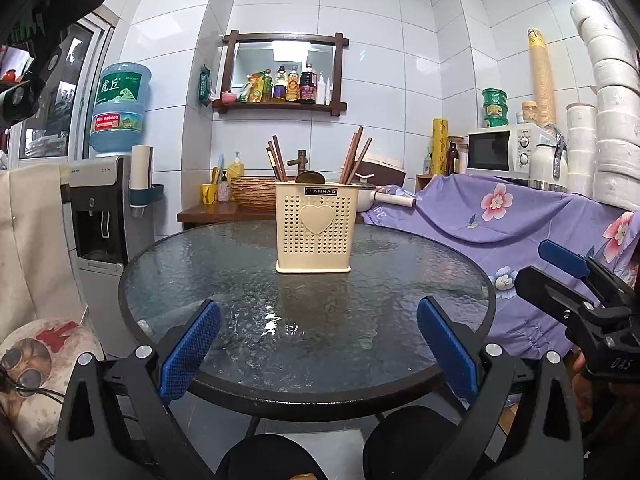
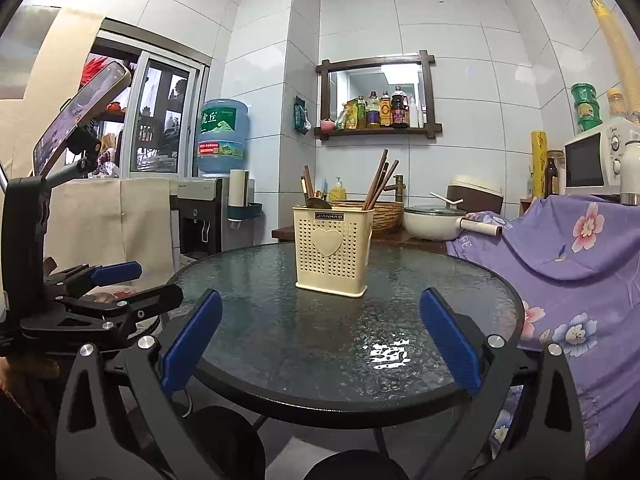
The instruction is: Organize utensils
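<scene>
Holder [image 1: 316, 228] stands ahead of both empty spread claws [image 1: 318, 344].

Chopsticks [image 1: 354, 158] in holder [image 1: 316, 232] — on table [image 1: 200, 276]

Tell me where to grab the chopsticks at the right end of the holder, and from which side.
Grip the chopsticks on their bare upper shafts, coming from above. They lean out of the cream holder, which hides their lower halves; only the tops are free.

The left claw [image 1: 318, 344] and the right claw [image 2: 320, 338] look the same: black angular arms with triangular cut-outs, silver round screws, and blue textured pads [image 1: 188, 354]. White letters "DAS" mark one black body. A phone [image 2: 80, 114] sits on a black bracket.
</scene>
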`<state>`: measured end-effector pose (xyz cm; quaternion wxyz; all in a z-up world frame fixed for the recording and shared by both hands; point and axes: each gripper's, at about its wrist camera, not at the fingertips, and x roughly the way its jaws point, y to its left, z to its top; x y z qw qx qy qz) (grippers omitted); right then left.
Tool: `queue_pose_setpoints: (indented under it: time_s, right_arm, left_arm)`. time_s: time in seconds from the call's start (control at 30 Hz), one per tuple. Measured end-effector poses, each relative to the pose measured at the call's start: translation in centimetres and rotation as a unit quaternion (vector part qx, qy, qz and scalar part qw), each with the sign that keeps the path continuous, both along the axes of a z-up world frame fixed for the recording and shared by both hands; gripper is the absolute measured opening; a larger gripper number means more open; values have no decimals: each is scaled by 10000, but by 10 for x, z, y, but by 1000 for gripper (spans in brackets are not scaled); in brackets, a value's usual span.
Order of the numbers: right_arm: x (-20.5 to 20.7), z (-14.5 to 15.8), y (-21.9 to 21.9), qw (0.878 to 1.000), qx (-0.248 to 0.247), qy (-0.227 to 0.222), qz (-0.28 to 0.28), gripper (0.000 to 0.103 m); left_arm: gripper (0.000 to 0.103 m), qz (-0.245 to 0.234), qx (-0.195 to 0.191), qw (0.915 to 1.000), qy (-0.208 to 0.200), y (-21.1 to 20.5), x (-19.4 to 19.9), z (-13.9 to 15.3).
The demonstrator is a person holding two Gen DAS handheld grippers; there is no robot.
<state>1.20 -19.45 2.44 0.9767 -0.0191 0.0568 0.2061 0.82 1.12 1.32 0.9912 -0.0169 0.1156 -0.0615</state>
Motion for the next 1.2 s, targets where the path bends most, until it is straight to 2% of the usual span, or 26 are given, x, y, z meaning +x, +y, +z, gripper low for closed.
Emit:
queue_pose_setpoints:
  time_s: [1.2]
  right_arm:
    - [8,-3,-7,9997,107,206,10,97]
  left_arm:
    - [97,196,-145,9997,18,4,1,4]
